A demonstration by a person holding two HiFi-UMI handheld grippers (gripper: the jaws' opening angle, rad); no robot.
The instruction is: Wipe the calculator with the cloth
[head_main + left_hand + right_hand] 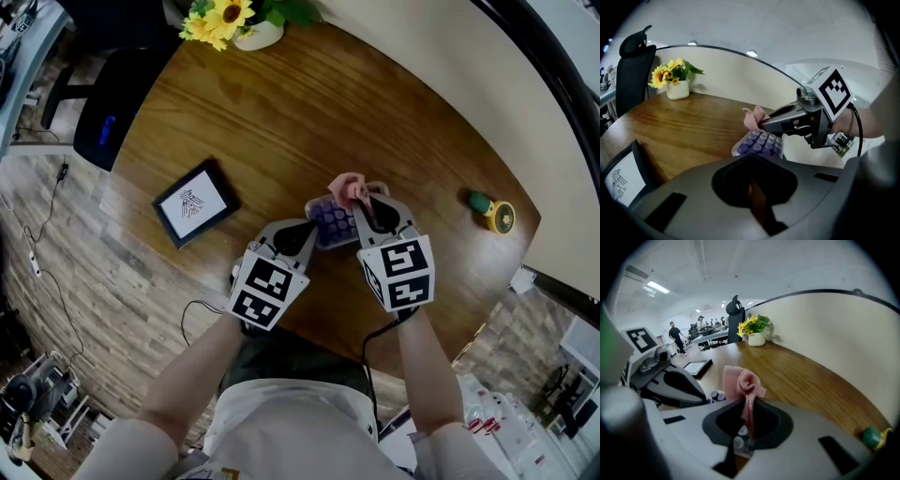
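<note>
Grey and nearest the person, the left gripper [311, 234] has its jaws closed on one end of the calculator [330, 221], which sits on the wooden desk [281, 112] with its purple keys facing up. Just beside it, the right gripper [364, 204] has its jaws pinched tight on a pink cloth [349, 188]. The cloth bunches out past the tips, over the calculator's keys. Farther left on the desk lies a dark-framed tablet [195, 202]. Off to the right, well apart, rests a small green and yellow object [493, 212]. At the far edge stands a white pot of sunflowers [230, 21].
</note>
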